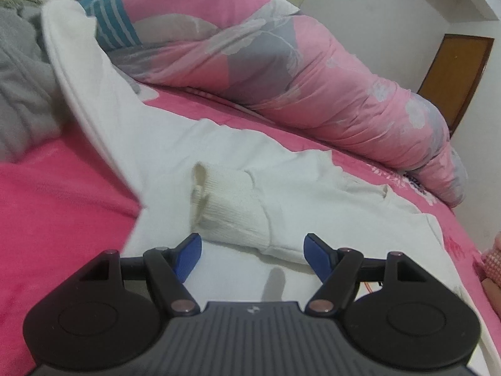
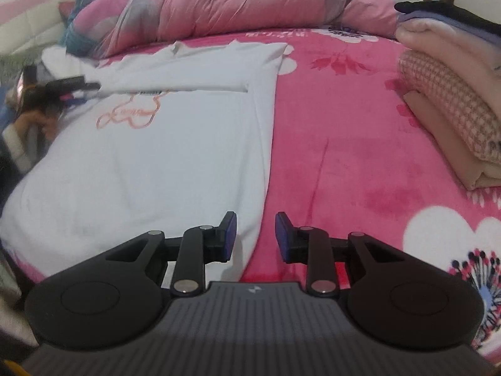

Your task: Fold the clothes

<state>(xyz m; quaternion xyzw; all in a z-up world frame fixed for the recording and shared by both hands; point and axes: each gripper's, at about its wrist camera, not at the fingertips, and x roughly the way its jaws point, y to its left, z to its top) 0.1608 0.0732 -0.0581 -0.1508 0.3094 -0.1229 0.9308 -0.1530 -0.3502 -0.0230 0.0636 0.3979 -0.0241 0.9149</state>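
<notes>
Bed, covered by a bright pink fleece blanket printed with white hearts and flowers; it carries everything listed below. Quilt, pink with grey and white floral pattern and a teal striped portion, bunched in a long roll along the far side of the bed. White garment, long-sleeved, spread flat on the blanket on the left half of the right wrist view; plain white fabric, lightly creased, with an orange-pink outline design and script on the chest and one side edge running straight down toward the right gripper. Sleeve of the same garment, lying outstretched diagonally toward the far left in the left wrist view. Stack of folded clothes, at the right edge of the bed: a pink checked piece below, pale pink, lilac and black layers above. Ribbed cuff, cream-white, resting on the garment body just ahead of the left gripper. Left gripper, blue pads spread wide, nothing between them. Right gripper, pads parted, empty, poised over the garment's lower side edge.
</notes>
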